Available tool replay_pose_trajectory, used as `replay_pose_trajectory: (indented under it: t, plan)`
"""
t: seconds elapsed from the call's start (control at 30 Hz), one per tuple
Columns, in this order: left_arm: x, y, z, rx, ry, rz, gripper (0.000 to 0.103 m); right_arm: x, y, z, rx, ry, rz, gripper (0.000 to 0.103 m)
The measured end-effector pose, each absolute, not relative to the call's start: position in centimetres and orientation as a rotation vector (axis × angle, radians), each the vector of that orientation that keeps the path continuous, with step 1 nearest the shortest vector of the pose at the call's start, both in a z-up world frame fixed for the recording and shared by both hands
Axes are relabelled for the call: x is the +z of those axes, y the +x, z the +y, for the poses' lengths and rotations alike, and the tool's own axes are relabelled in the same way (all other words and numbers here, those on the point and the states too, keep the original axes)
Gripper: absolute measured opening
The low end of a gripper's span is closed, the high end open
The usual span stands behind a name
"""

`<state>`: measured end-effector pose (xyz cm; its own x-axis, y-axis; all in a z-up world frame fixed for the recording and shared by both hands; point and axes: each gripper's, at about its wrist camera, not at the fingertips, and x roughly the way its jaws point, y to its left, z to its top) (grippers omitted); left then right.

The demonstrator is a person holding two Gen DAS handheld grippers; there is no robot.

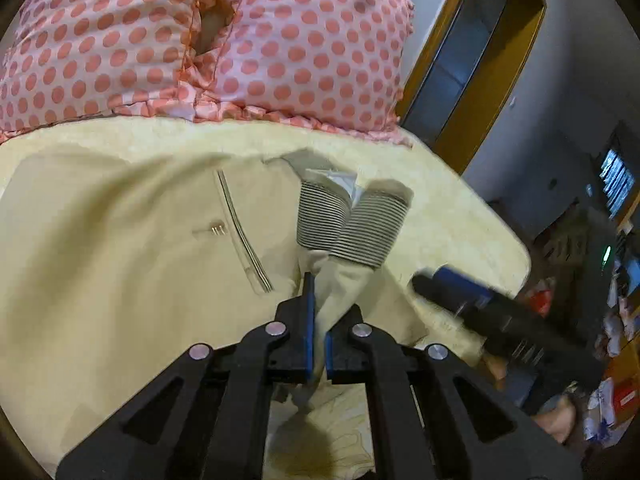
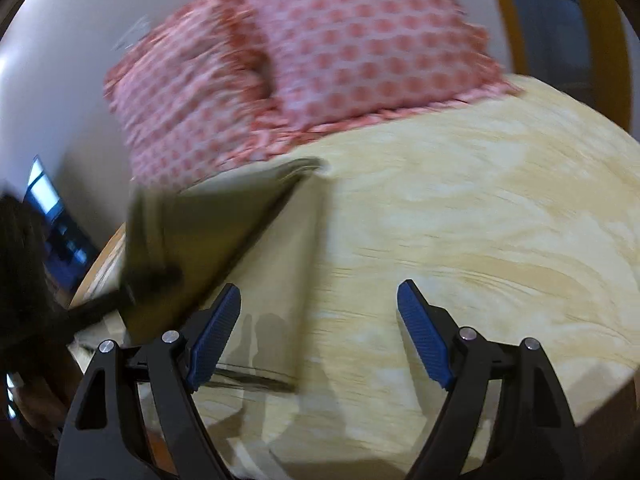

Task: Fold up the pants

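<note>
Across the bed (image 1: 460, 200), the left tongs (image 1: 318, 336) pinch both pant legs near the striped cuffs (image 1: 352, 224) while the right tongs (image 2: 320, 332) gape empty, so the pants (image 1: 140, 240) look only partly folded, blur hiding how their far edge lies by the spotted pillows (image 1: 200, 40).

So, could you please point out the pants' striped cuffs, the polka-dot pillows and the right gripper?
striped cuffs (image 1: 362, 226): left wrist view, ribbed band of nearer cuff.
polka-dot pillows (image 1: 304, 48): left wrist view, face of right-hand pillow.
right gripper (image 2: 320, 330): right wrist view, midway between open fingertips.
</note>
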<state>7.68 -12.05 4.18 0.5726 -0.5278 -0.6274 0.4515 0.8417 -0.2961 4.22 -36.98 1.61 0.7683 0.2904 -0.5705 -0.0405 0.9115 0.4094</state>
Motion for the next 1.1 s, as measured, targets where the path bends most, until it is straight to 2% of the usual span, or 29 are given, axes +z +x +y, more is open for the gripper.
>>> replay_pose_trajectory:
  t: [0.13, 0.27, 0.33, 0.37, 0.4, 0.5, 0.57, 0.63, 0.8, 1.0, 1.03, 1.1]
  plan:
    - [5.2, 6.0, -12.4, -0.538, -0.095, 0.707, 0.003, 1.7, 4.4, -39.2, 0.163, 0.455, 0.662, 0.083]
    - [3.4, 6.0, -14.7, -0.530, 0.010, 0.775, 0.008, 2.4, 5.7, -39.8, 0.261, 0.573, 0.639, 0.083]
    - [4.0, 5.1, -13.4, -0.593, -0.056, 0.769, 0.021, 2.8, 6.7, -39.9, 0.334, 0.642, 0.635, 0.083]
    - [4.5, 5.3, -12.7, -0.640, -0.098, 0.759, 0.042, 2.9, 7.2, -39.7, 0.367, 0.663, 0.650, 0.084]
    - [5.3, 4.9, -11.4, -0.680, -0.145, 0.733, 0.059, 2.9, 7.7, -39.4, 0.390, 0.673, 0.672, 0.084]
    - [7.6, 4.3, -6.4, -0.620, -0.196, 0.630, 0.068, 2.4, 10.4, -37.8, 0.430, 0.655, 0.763, 0.084]
    - [8.3, 5.4, -2.9, -0.496, -0.196, 0.617, 0.072, 2.1, 12.7, -36.5, 0.432, 0.611, 0.824, 0.083]
    - [8.2, 7.3, 0.6, -0.397, -0.225, 0.640, 0.072, 1.7, 14.6, -35.6, 0.433, 0.587, 0.867, 0.078]
    - [6.3, 13.7, 8.4, -0.252, -0.338, 0.782, 0.070, 1.1, 17.8, -34.6, 0.429, 0.539, 0.931, 0.066]
    - [3.6, 17.3, 10.5, -0.290, -0.433, 0.924, 0.067, 0.9, 18.6, -34.7, 0.455, 0.526, 0.938, 0.057]
    - [3.4, 17.5, 10.3, -0.315, -0.444, 0.936, 0.067, 0.8, 18.6, -34.8, 0.460, 0.526, 0.940, 0.049]
    - [3.0, 17.8, 9.9, -0.356, -0.450, 0.951, 0.069, 0.7, 18.4, -34.4, 0.498, 0.517, 0.951, 0.045]
